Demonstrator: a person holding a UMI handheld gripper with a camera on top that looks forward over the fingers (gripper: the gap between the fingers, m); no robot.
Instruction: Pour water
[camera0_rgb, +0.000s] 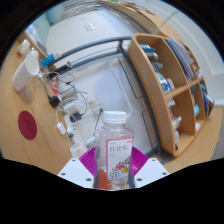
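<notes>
A clear plastic bottle (113, 145) with a white cap and a white, red and pink label stands upright between my fingers. My gripper (113, 163) is shut on the bottle, with the magenta pads (88, 160) pressing on both of its sides. The bottle looks lifted above the pale desk top (95, 85). No cup or other vessel shows clearly near the bottle.
A wooden shelf unit (170, 85) with books stands to the right. A dark red round object (27, 125) lies on the desk to the left. Cables and small items (68, 95) lie beyond the bottle, with white containers (35, 62) further back left.
</notes>
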